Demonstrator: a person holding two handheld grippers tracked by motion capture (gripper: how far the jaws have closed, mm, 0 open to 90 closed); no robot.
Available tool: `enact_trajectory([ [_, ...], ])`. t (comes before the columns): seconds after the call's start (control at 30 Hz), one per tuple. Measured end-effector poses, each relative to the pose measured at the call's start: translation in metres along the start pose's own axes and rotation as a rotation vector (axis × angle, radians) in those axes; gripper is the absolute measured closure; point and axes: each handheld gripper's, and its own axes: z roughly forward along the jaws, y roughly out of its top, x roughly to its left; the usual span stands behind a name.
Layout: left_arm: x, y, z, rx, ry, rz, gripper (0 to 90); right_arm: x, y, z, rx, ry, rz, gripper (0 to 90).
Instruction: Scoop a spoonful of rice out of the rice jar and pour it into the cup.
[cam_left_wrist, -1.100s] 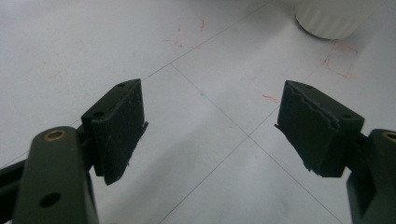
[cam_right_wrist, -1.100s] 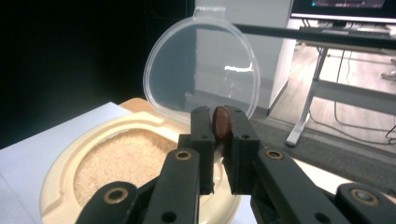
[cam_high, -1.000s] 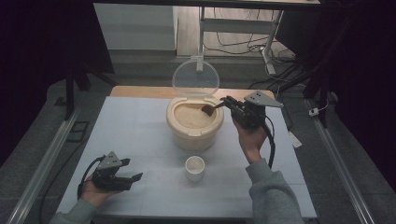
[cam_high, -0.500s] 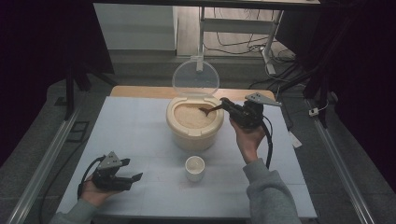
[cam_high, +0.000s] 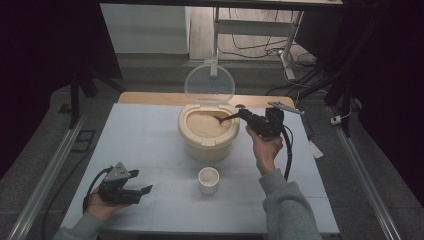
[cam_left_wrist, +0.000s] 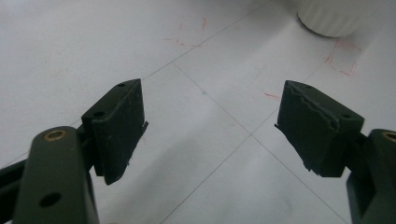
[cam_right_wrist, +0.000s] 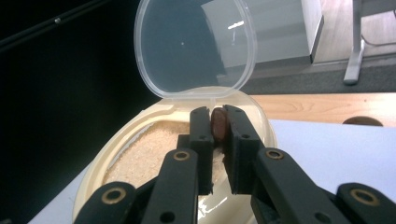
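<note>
A cream tub (cam_high: 207, 142) of rice (cam_high: 202, 125) stands mid-table, its clear lid (cam_high: 210, 84) hinged upright behind it. My right gripper (cam_high: 244, 115) hovers at the tub's right rim, shut on the handle of a brown spoon (cam_high: 225, 119) whose bowl dips towards the rice. In the right gripper view the spoon handle (cam_right_wrist: 218, 128) is pinched between the jaws of the right gripper (cam_right_wrist: 218, 116), with the rice (cam_right_wrist: 149, 151) and lid (cam_right_wrist: 196, 46) beyond. A small white cup (cam_high: 209, 179) sits in front of the tub. My left gripper (cam_high: 142, 192) rests at the table's front left, open (cam_left_wrist: 210, 126) with nothing between its jaws.
The table (cam_high: 145, 145) has a white cover with faint grid lines and red marks. The cup's base (cam_left_wrist: 334, 18) shows at the top of the left gripper view. Metal rails run along both sides, and desk legs and cables lie beyond the far edge.
My right gripper has sunk a little and shifted towards the tub, lowering the spoon's bowl to the rice. The left gripper has stayed put.
</note>
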Motion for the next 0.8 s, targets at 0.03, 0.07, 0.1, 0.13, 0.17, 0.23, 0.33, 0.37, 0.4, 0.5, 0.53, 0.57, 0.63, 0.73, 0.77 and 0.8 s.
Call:
enact_trajectory([
  [0.03,0.0,0.0,0.0,0.0,0.0,0.0,22.8,-0.001,0.0,0.0,-0.001,0.003,0.014,82.0],
  [0.07,0.0,0.0,0.0,0.0,0.001,0.0,22.8,-0.002,-0.001,0.0,-0.001,0.005,0.029,82.0],
  [0.1,0.0,0.0,0.0,-0.001,0.001,0.0,22.8,-0.004,-0.001,-0.001,0.002,0.013,0.048,82.0],
  [0.13,0.0,0.0,0.0,-0.001,0.001,0.001,22.8,-0.005,-0.001,-0.001,0.005,0.02,0.067,82.1],
  [0.17,0.0,0.0,0.0,-0.001,0.001,0.001,22.8,-0.006,-0.002,-0.001,0.007,0.022,0.078,82.0],
  [0.23,0.0,0.0,0.0,0.0,0.0,0.001,22.8,-0.007,-0.002,-0.001,0.011,0.03,0.099,81.7],
  [0.33,0.0,0.0,0.0,0.002,0.0,0.001,22.8,-0.01,-0.003,-0.002,0.013,0.04,0.128,81.5],
  [0.37,0.0,0.0,0.0,0.001,0.0,0.001,22.8,-0.01,-0.003,-0.003,0.009,0.042,0.141,81.5],
  [0.4,0.0,0.0,0.0,0.001,0.0,0.002,22.8,-0.012,-0.004,-0.003,0.005,0.049,0.159,81.6],
  [0.5,0.0,0.0,0.0,0.001,0.0,0.001,22.8,-0.015,-0.005,-0.004,0.0,0.073,0.201,81.7],
  [0.53,0.0,0.0,0.0,0.001,0.0,0.001,22.8,-0.016,-0.005,-0.004,0.001,0.075,0.207,81.7],
  [0.57,0.0,0.0,0.0,0.001,0.001,0.002,22.8,-0.016,-0.005,-0.004,0.003,0.074,0.206,81.7],
  [0.63,0.0,0.0,0.0,0.001,0.0,0.002,22.8,-0.017,-0.005,-0.004,0.003,0.075,0.217,81.7],
  [0.73,0.0,0.0,0.0,0.0,0.0,0.003,22.9,-0.018,-0.005,-0.005,0.003,0.079,0.246,81.6],
  [0.77,0.0,0.0,0.0,0.0,0.0,0.003,22.9,-0.019,-0.005,-0.006,0.002,0.082,0.253,81.6],
  [0.8,0.0,0.0,0.0,0.0,0.0,0.002,22.9,-0.019,-0.005,-0.006,0.003,0.084,0.253,81.7],
])
